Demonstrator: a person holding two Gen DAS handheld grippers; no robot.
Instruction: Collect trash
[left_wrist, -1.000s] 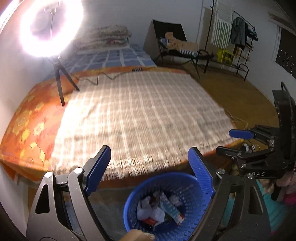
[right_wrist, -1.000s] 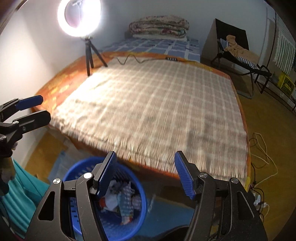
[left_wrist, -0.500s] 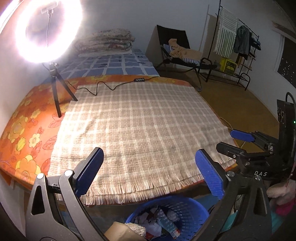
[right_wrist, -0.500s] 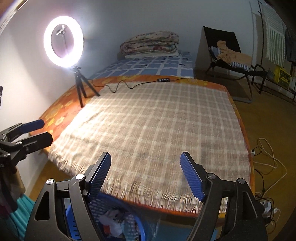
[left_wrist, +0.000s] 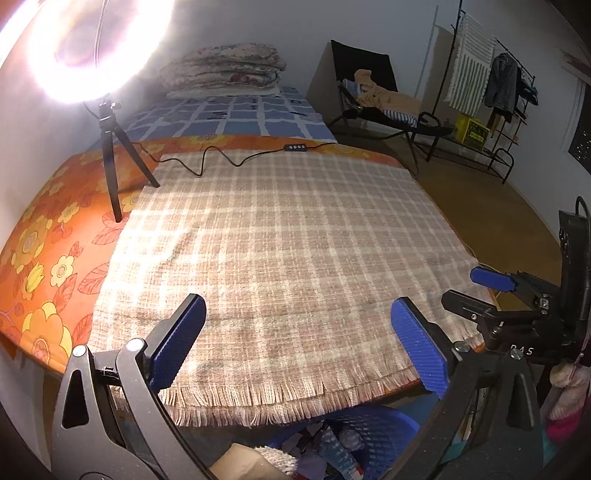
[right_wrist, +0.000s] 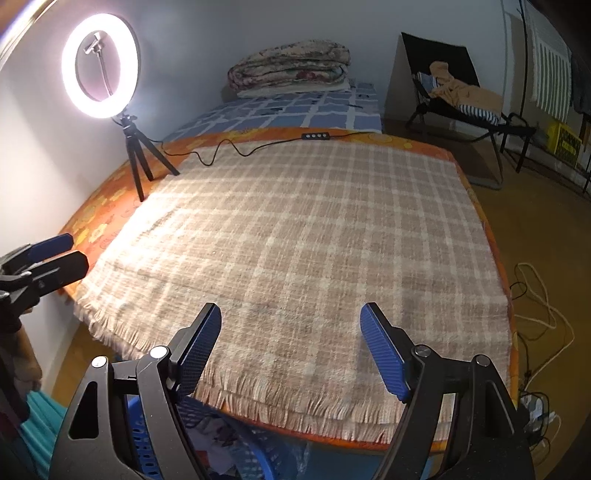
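A blue plastic basket (left_wrist: 373, 424) stands on the floor below the foot of the bed, holding crumpled wrappers and paper (left_wrist: 332, 448). In the right wrist view the basket (right_wrist: 147, 439) sits at the bottom left. My left gripper (left_wrist: 297, 310) is open wide over the blanket's fringed edge, with nothing between its blue pads. Open and empty too, my right gripper (right_wrist: 290, 317) hovers over the same edge. Each gripper shows in the other's view: the right gripper (left_wrist: 493, 284) at the right, the left gripper (right_wrist: 55, 254) at the left. No loose trash shows on the blanket.
A plaid blanket (left_wrist: 288, 236) covers the orange flowered mattress (left_wrist: 44, 266). A lit ring light on a tripod (right_wrist: 138, 162) stands at the bed's far left, its cable (right_wrist: 236, 147) trailing across. Folded quilts (right_wrist: 291, 66), a chair (right_wrist: 454, 92) and floor cables (right_wrist: 535, 295) lie beyond.
Both grippers have swung from above the basket toward the bed, so the basket has slid to the bottom edge of both views. Both pairs of jaws have spread wider.
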